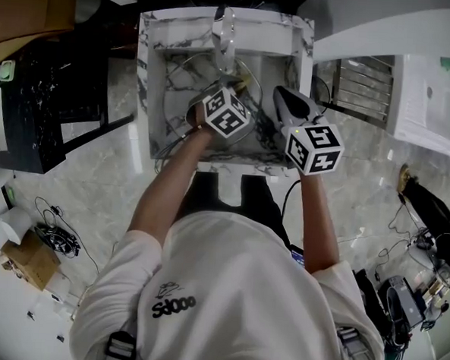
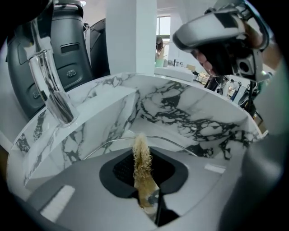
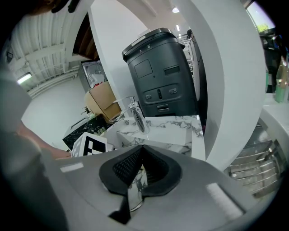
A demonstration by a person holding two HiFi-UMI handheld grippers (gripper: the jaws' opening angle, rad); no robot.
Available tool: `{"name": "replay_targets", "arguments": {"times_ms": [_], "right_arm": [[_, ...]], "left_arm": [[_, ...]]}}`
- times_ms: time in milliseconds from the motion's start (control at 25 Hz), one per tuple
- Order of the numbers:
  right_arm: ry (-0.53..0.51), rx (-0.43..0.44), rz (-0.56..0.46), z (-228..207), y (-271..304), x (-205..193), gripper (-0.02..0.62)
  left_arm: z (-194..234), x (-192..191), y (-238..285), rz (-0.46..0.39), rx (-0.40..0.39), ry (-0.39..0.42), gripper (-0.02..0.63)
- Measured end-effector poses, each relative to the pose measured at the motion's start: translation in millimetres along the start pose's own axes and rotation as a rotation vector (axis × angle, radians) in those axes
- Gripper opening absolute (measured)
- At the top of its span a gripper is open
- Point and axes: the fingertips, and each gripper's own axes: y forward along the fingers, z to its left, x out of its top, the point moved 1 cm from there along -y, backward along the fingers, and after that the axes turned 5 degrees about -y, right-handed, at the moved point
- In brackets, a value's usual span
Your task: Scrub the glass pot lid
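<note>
Over the marble sink, my left gripper is shut on a tan loofah scrubber, which sticks up from between its pads. In the left gripper view the metal rim of the glass pot lid arcs just beyond the scrubber inside the basin. My right gripper sits at the sink's right side, shut on the lid's edge. In the right gripper view the clear lid shows between the pads, with marble seen through it. The right gripper hangs above the basin's far wall.
A chrome faucet stands at the sink's back edge. A metal dish rack lies to the right. A dark grey appliance stands behind the sink. A cardboard box and cables lie on the floor.
</note>
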Motion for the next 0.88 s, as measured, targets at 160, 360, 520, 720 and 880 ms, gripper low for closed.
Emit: {"name": "replay_targets", "arguments": {"times_ms": [160,360,520,720,880], "right_arm": [[0.000,-0.001,0.002,1,-2,-3,0.003],[-0.005,0.000,0.001,3,-5,-4,0.003],[-0.009,0.000,-0.002,4,-5,-3,0.003],[-0.010,0.002,0.000,5,-6,-5,0.003],[-0.012,0.005,0.002,9,-7,-8,0.003]], "left_arm": [[-20,-2,-2,0.010,-0.062,0.050,0.054],[-50,-12,-6,0.031,-0.185,0.141,0.054],[-68,-27,-10,0.068,-0.279,0.210,0.054],[-87,-44,-20,0.111,-0.397,0.277,0.054],[-98,-61,-28,0.150,-0.467,0.319,0.054]]}}
